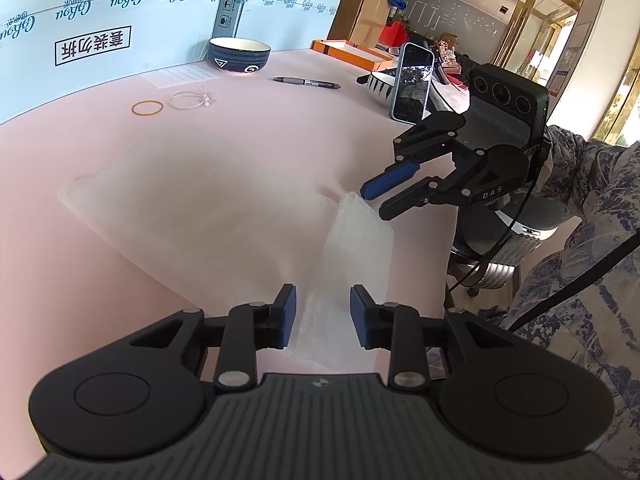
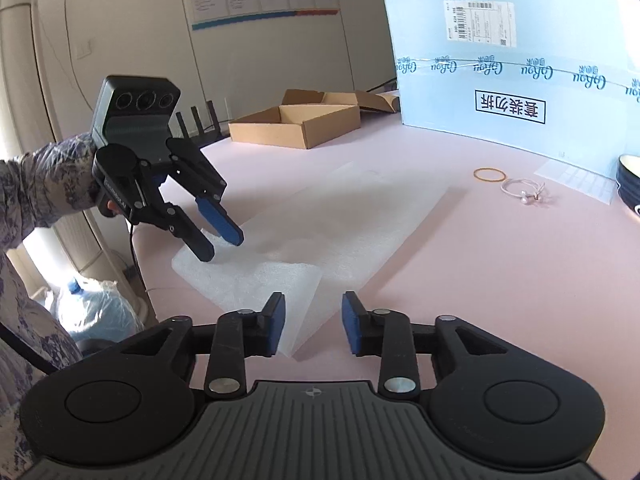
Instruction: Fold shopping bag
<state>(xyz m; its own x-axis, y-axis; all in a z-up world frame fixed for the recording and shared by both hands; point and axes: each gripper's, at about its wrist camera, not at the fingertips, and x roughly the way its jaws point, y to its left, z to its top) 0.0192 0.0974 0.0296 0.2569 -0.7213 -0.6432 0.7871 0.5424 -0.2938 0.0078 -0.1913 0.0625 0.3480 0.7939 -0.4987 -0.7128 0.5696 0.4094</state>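
Note:
The translucent white shopping bag lies flat on the pink table, with one end folded back into a double strip near the table's edge. My left gripper is open, its blue pads either side of that strip and not pressing it. My right gripper hovers open at the strip's far corner. In the right wrist view my right gripper stands open over the bag's near corner. There my left gripper has its tips down on the folded end, jaws apart.
Behind the bag lie a rubber band, a white beaded hair tie and a pen. A dark bowl stands by the blue box. A phone leans on a striped bowl. A cardboard tray sits far back.

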